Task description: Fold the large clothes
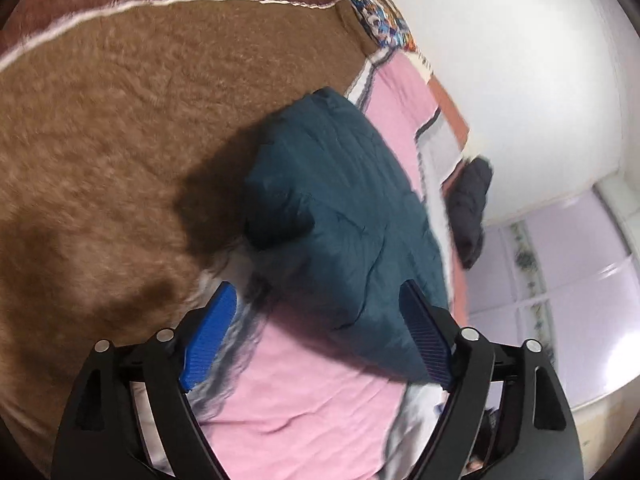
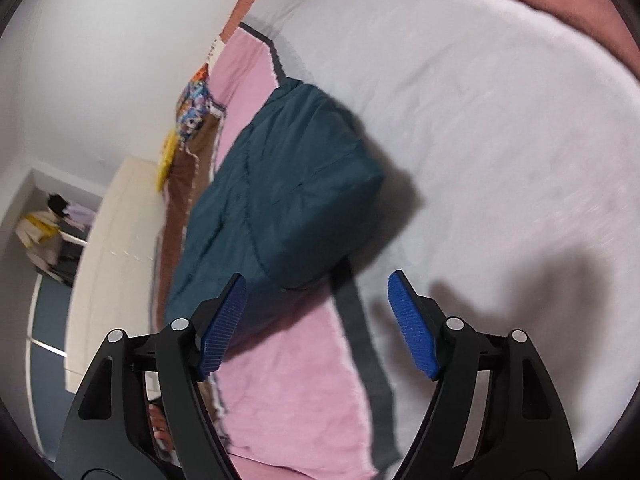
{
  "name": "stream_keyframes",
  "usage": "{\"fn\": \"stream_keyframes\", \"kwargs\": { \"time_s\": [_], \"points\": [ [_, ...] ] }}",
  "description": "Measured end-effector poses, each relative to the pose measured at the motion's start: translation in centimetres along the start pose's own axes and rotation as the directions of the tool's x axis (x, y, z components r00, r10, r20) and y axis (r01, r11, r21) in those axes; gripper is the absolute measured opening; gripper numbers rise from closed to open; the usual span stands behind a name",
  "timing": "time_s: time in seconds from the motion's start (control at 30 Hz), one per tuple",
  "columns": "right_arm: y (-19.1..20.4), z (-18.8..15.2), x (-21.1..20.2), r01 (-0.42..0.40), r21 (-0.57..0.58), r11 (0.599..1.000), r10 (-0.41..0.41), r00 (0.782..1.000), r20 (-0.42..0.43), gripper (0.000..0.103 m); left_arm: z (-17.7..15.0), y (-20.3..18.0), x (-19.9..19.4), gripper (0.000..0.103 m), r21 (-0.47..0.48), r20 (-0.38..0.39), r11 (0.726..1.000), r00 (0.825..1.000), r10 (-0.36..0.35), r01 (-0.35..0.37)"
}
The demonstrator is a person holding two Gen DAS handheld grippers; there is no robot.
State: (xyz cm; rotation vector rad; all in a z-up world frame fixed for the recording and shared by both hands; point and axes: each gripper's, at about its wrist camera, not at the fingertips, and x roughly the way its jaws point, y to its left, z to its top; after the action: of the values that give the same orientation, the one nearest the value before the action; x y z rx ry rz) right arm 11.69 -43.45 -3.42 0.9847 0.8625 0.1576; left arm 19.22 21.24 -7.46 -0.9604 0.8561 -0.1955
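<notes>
The left gripper (image 1: pixel 316 336) has its jaws wide apart with nothing clamped; the teal garment (image 1: pixel 340 208) lies folded into a bundle on the bed (image 1: pixel 304 400), just beyond them. The right gripper (image 2: pixel 316 324) is likewise spread and empty. The fold looks finished; next probably calls for fetching another piece. No writing is legible.

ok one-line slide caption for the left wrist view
Open left gripper poised over a folded teal garment lying on a pink-and-brown blanket.

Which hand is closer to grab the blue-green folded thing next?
Probably left. The left tongs already have the teal folded garment's near edge between the open pads; the right tongs have only its corner, mostly pink blanket.
</notes>
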Motion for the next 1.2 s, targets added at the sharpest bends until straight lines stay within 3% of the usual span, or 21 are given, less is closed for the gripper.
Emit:
{"fn": "stream_keyframes", "kwargs": {
  "time_s": [0.17, 0.37, 0.53, 0.83, 0.97, 1.03, 1.1, 1.2],
  "points": [
    [-0.2, -0.3, 1.4, -0.007, 0.039, 0.999, 0.006, 1.0, 0.015, 0.08, 0.4, 0.4, 3.7, 0.081, -0.07, -0.013, 0.997, 1.0, 0.021, -0.022],
    [0.0, 0.5, 3.6, 0.046, 0.032, 0.998, -0.047, 0.999, 0.027, 0.08, 0.6, -1.4, 6.6, 0.082, 0.028, 0.002, 0.991, 0.992, 0.128, -0.128],
    [-0.3, 1.6, 5.7, 0.101, 0.047, 0.994, -0.103, 0.994, 0.043, 0.08, 1.2, -1.5, 8.0, 0.085, 0.026, 0.011, 0.983, 0.983, 0.181, -0.182],
    [-0.4, 2.3, 7.0, 0.125, 0.052, 0.991, -0.128, 0.99, 0.059, 0.079, 2.7, -2.1, 10.1, 0.086, 0.022, 0.031, 0.969, 0.969, 0.247, -0.248],
    [0.2, 2.3, 7.3, 0.168, 0.013, 0.986, -0.169, 0.984, 0.057, 0.066, 3.1, -2.5, 10.6, 0.076, 0.039, 0.024, 0.959, 0.96, 0.279, -0.279],
    [0.7, 2.3, 7.3, 0.182, -0.012, 0.983, -0.181, 0.982, 0.059, 0.054, 3.3, -3.0, 10.7, 0.068, 0.059, 0.021, 0.956, 0.958, 0.285, -0.286],
    [0.9, 2.3, 7.0, 0.195, -0.022, 0.981, -0.193, 0.979, 0.066, 0.045, 3.5, -3.6, 10.5, 0.052, 0.071, 0.031, 0.955, 0.958, 0.286, -0.288],
    [1.4, 2.3, 6.6, 0.201, -0.033, 0.979, -0.199, 0.978, 0.065, 0.036, 3.5, -4.9, 9.7, 0.035, 0.127, 0.055, 0.948, 0.957, 0.286, -0.291]
  ]
}}
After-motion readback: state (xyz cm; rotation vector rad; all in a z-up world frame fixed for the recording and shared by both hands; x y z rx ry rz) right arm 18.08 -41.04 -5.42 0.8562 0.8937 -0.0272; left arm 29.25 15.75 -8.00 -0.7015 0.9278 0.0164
